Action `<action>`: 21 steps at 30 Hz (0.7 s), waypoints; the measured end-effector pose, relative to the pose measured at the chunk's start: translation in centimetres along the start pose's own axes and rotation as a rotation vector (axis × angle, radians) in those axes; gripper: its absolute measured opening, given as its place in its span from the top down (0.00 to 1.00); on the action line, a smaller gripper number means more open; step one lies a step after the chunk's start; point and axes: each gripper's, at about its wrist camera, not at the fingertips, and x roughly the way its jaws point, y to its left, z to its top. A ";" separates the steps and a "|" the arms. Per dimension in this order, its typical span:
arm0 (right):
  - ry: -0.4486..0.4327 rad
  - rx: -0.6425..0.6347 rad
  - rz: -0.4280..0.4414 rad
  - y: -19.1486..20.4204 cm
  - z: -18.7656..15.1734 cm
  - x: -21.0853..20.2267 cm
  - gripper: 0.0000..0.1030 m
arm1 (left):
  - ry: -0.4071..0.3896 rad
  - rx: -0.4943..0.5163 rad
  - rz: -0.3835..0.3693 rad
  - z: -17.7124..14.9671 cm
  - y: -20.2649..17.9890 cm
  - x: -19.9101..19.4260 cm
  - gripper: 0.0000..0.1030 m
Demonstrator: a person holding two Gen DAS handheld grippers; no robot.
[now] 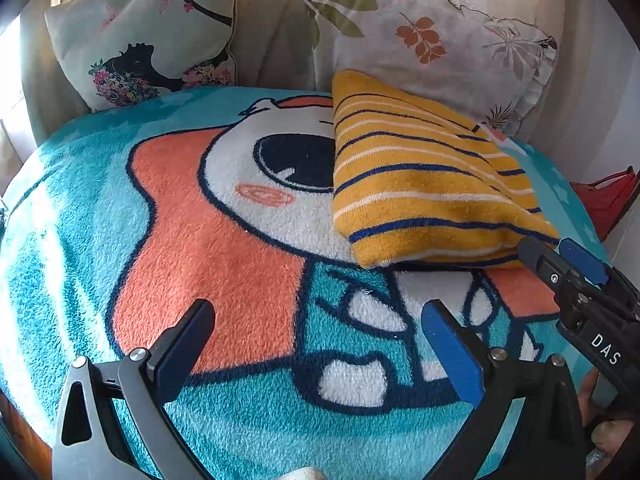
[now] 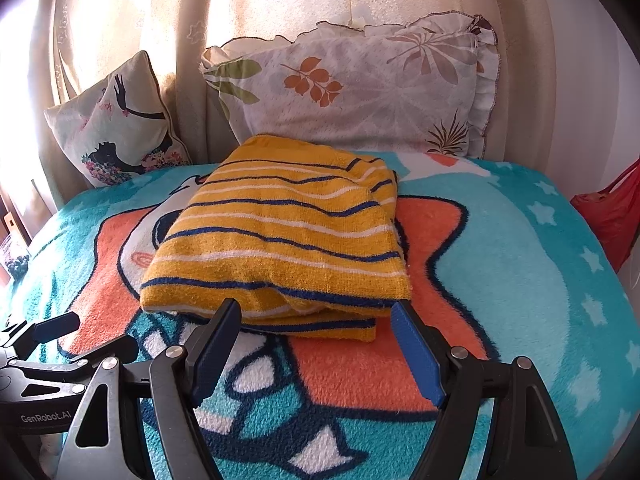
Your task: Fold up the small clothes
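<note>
A yellow garment with blue and white stripes lies folded in layers on a teal cartoon blanket. It also shows in the left wrist view at the right. My right gripper is open and empty, its fingertips just at the garment's near edge. In the left wrist view the right gripper sits by the garment's near right corner. My left gripper is open and empty over the blanket, left of and nearer than the garment. The left gripper shows at the lower left of the right wrist view.
Two printed pillows lean on a beige curtain at the back: a leaf one behind the garment and a floral silhouette one to the left. A red bag hangs past the blanket's right edge.
</note>
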 end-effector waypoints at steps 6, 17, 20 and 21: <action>-0.011 -0.003 0.003 0.2 0.0 -0.3 0.21 | 0.008 -0.005 -0.004 0.0 0.1 0.2 0.00; 0.008 -0.014 0.007 0.5 0.0 0.2 0.20 | 0.012 0.007 -0.016 0.0 0.0 0.2 0.00; 0.013 -0.016 0.007 0.5 -0.1 0.3 0.20 | 0.006 0.004 -0.019 0.0 0.1 0.0 0.00; 0.013 -0.015 0.007 0.6 -0.1 0.2 0.20 | 0.002 0.004 -0.021 0.0 0.1 -0.2 0.00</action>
